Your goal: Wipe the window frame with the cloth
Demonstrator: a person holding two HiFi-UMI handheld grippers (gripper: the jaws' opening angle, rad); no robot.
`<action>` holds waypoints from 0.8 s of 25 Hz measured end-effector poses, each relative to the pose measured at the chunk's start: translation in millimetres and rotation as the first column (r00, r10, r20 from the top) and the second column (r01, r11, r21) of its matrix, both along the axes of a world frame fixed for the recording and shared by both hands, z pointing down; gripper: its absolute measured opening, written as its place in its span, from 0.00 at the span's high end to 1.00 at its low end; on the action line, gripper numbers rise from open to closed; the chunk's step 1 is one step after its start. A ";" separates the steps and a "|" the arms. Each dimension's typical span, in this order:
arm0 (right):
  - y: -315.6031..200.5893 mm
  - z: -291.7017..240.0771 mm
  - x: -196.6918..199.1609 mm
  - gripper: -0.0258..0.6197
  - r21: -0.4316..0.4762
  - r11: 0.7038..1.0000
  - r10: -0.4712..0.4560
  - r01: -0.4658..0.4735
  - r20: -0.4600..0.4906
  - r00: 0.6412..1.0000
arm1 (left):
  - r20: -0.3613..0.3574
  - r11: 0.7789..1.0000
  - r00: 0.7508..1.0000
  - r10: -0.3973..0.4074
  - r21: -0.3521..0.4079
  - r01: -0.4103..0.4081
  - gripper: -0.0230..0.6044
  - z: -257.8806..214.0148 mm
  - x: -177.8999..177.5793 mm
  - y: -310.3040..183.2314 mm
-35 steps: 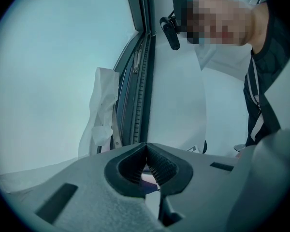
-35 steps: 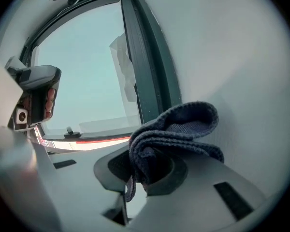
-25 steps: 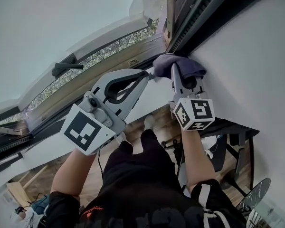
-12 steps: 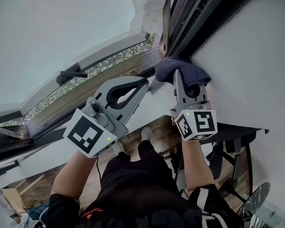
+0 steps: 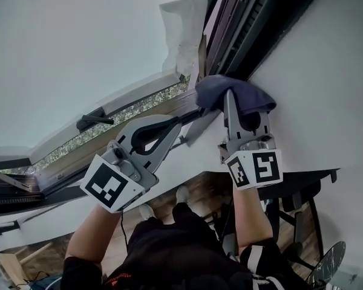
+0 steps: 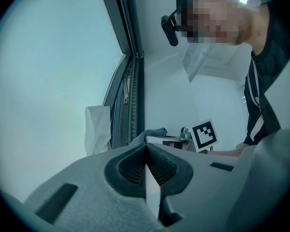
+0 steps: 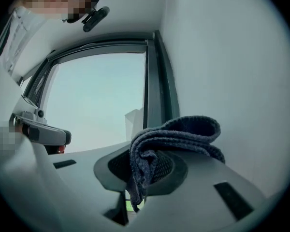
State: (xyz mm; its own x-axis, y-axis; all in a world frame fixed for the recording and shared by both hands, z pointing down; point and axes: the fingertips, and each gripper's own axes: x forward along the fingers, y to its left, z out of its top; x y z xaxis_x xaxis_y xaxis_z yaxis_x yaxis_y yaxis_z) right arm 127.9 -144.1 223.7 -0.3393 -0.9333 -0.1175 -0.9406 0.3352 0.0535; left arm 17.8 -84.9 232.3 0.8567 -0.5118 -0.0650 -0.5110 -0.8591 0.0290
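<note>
Cloth (image 5: 213,93) sits clamped in the right gripper's (image 5: 229,100) fingers, seemingly pressed against the dark frame (image 5: 247,18), while the left gripper (image 5: 180,122) hovers beside it, fingers closed and empty.

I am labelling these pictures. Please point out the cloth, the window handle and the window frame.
cloth (image 5: 245,95), head view, on its upper fold.
window handle (image 5: 95,121), head view, on the dark lever.
window frame (image 7: 159,81), right gripper view, on the upright dark bar.
</note>
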 end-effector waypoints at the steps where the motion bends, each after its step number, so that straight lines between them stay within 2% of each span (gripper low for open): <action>1: -1.0 -10.0 -1.0 0.90 0.020 1.000 -0.002 0.003 -0.006 1.000 | -0.005 1.000 1.000 -0.001 0.008 0.001 0.93 -4.0 -0.4 -1.3; 14: -8.6 -115.8 -4.3 0.90 0.229 0.973 0.003 0.007 -0.047 0.999 | -0.041 0.999 0.999 -0.001 0.053 0.003 0.93 -28.3 -1.1 -10.8; 20: -8.8 -140.6 -5.8 0.90 0.276 0.961 0.005 0.009 -0.048 0.999 | -0.043 0.998 0.999 -0.003 0.063 0.006 0.93 -33.9 -3.2 -15.7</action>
